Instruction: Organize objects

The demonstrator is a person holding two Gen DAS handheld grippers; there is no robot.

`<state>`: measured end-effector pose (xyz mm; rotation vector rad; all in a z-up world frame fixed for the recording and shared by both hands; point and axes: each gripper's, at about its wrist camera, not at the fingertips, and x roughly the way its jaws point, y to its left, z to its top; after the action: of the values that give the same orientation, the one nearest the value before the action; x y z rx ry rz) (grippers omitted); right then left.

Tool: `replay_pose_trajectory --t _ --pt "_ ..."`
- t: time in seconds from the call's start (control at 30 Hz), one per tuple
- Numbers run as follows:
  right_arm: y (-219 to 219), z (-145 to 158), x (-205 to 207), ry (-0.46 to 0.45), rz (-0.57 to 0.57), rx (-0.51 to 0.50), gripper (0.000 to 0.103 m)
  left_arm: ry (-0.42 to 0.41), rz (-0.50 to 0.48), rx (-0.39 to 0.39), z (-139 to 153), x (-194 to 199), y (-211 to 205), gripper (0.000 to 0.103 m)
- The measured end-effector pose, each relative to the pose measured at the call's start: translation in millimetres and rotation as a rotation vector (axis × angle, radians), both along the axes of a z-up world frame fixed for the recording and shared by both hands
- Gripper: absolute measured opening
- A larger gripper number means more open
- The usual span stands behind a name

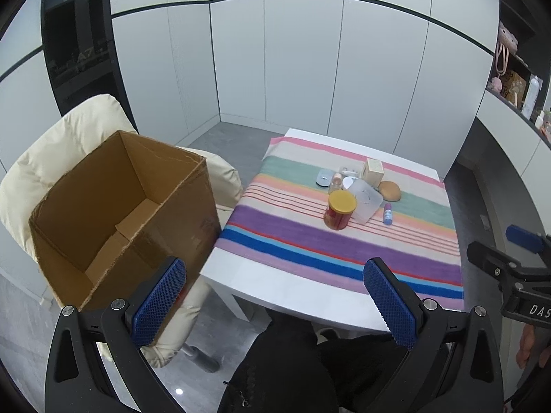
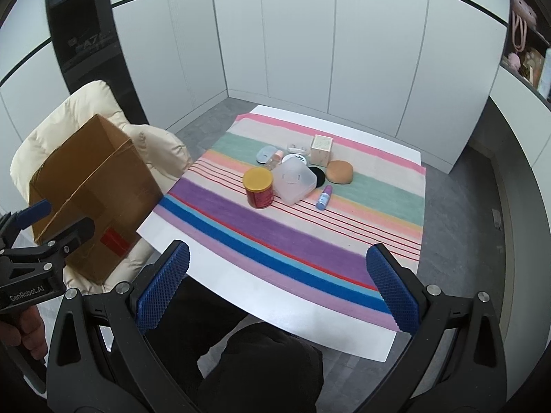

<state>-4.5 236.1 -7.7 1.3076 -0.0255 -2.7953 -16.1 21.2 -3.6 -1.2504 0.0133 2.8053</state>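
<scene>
Cream padded chair (image 1: 62, 144), white cabinets (image 1: 292, 62), perhaps toys on shelf (image 1: 509, 79)

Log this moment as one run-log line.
stage: pre-grasp | left gripper: open, empty | right gripper: open, empty | cardboard box: empty, on chair | red jar: on table

Behind the clear plastic container (image 2: 294, 179), a black disc (image 2: 318, 175) is half hidden; small white items (image 2: 297, 147) there are too small to identify.

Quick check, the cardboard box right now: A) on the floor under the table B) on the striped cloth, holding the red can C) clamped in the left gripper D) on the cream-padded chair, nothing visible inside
D: the cardboard box sits open-topped on the cream chair beside the table, only its bottom flaps showing inside; the red can stands on the striped cloth.
</scene>
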Motion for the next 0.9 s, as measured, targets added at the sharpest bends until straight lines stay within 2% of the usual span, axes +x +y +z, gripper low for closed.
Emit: replay_pose_trajectory --t 0.23,0.43,0.9 --pt "21 -5 1 -0.014 -0.038 -0.019 0.103 -0.006 -0.018 -0.020 -2 -10 15 0.103" --pt "34 -7 -7 -0.020 -0.052 -0.023 0.103 -0.042 -0.041 -0.035 -11 -29 28 0.103" --pt "65 -41 -70 -0.092 -0.098 -0.029 0.103 -0.092 -0.109 -0.075 -46 -97 79 0.103"
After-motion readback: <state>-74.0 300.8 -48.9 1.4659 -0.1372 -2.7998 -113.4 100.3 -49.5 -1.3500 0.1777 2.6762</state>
